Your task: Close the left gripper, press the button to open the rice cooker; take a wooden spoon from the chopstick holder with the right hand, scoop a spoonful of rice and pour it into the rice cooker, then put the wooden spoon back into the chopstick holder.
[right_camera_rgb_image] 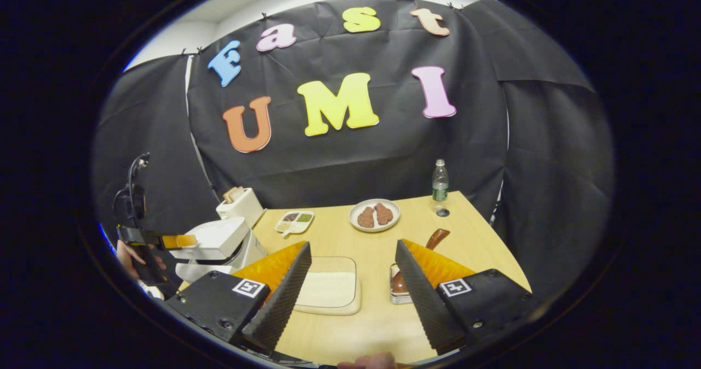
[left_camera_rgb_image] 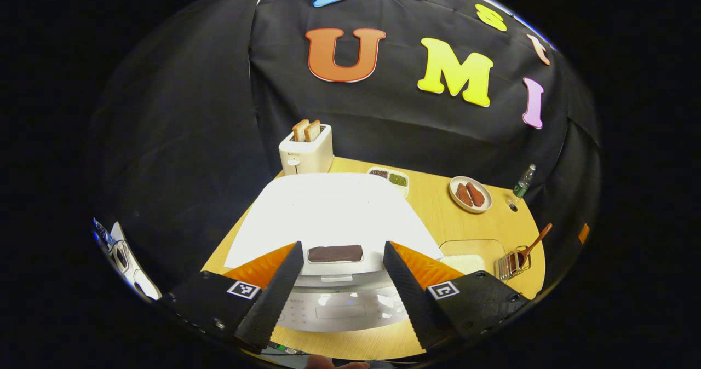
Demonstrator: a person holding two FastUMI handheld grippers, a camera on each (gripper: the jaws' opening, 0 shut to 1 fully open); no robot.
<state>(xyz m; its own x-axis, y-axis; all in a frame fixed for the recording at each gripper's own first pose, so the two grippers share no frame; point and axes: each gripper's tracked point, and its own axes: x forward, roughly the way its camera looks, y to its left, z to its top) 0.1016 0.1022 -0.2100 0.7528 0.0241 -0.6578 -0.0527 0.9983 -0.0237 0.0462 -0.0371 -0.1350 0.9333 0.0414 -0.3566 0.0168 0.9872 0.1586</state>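
The white rice cooker stands right in front of my left gripper, its lid down and a dark panel on its front edge. The left gripper is open, one finger on each side of that panel, just above the lid. To the right lie a clear tray of rice and a wire chopstick holder with a wooden spoon in it. My right gripper is open and holds nothing, hovering over the rice tray, with the holder and spoon by its right finger.
A toaster with bread stands behind the cooker. A seasoning dish, a plate of meat and a water bottle line the back of the wooden table. A hand holds the left gripper by the cooker.
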